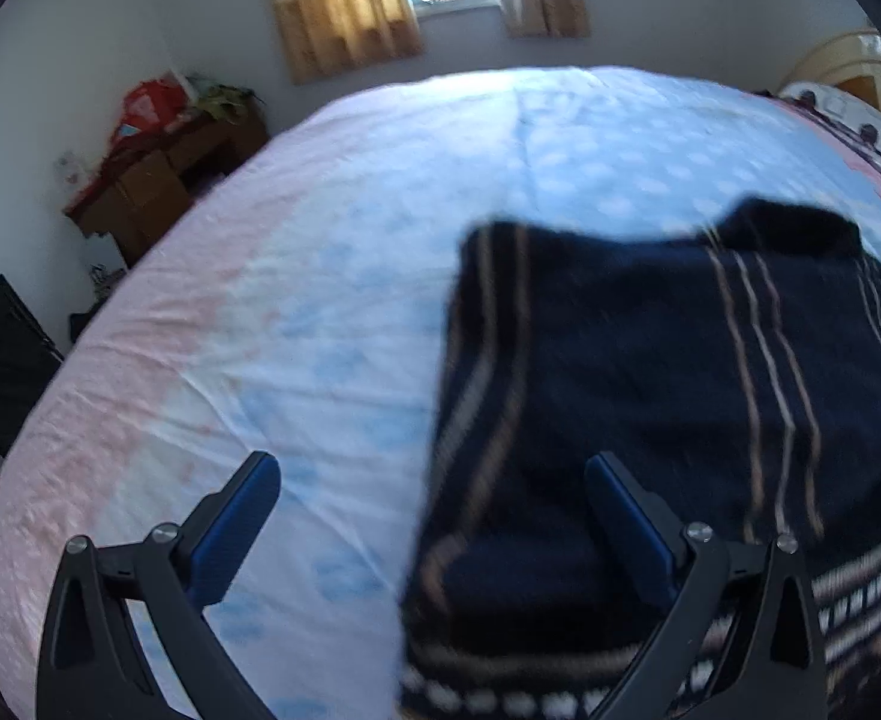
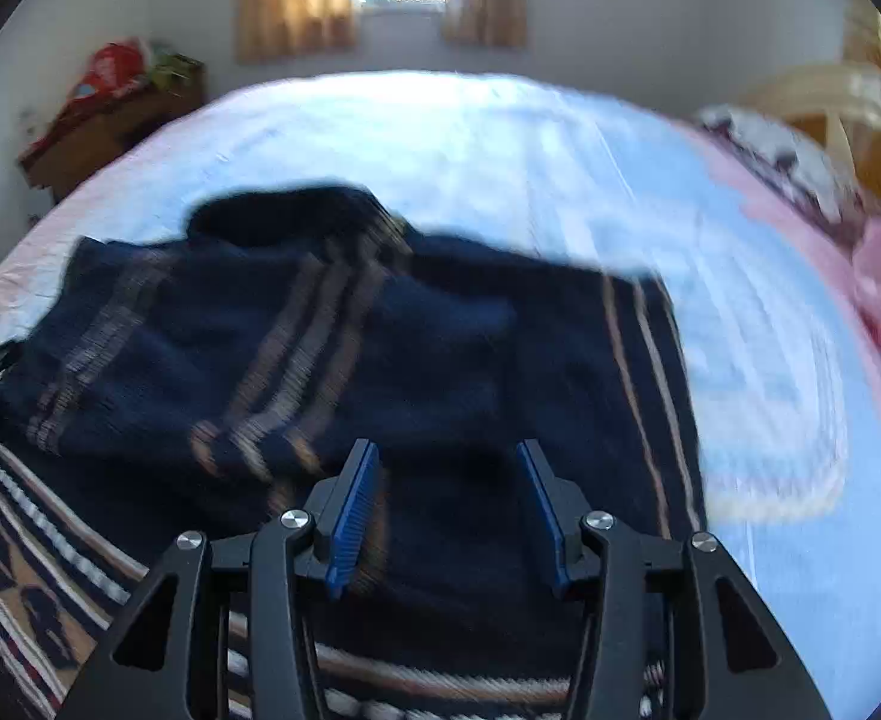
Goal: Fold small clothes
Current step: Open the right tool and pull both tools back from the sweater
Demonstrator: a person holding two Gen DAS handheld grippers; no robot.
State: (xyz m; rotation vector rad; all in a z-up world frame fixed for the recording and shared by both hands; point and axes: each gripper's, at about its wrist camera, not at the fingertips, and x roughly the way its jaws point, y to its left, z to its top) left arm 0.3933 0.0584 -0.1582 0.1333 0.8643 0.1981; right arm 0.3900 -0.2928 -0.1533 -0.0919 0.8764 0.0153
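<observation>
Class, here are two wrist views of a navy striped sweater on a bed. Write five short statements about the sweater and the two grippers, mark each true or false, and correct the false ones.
1. The navy sweater lies on the bedsheet. True.
2. The left gripper is clamped on the sweater. False: its jaws stand wide open, holding nothing.
3. The right gripper is open above the sweater. True.
4. The sweater is plain, with no pattern. False: it has pale stripes and a patterned hem.
5. In the left wrist view the sweater lies toward the right side. True.
</observation>
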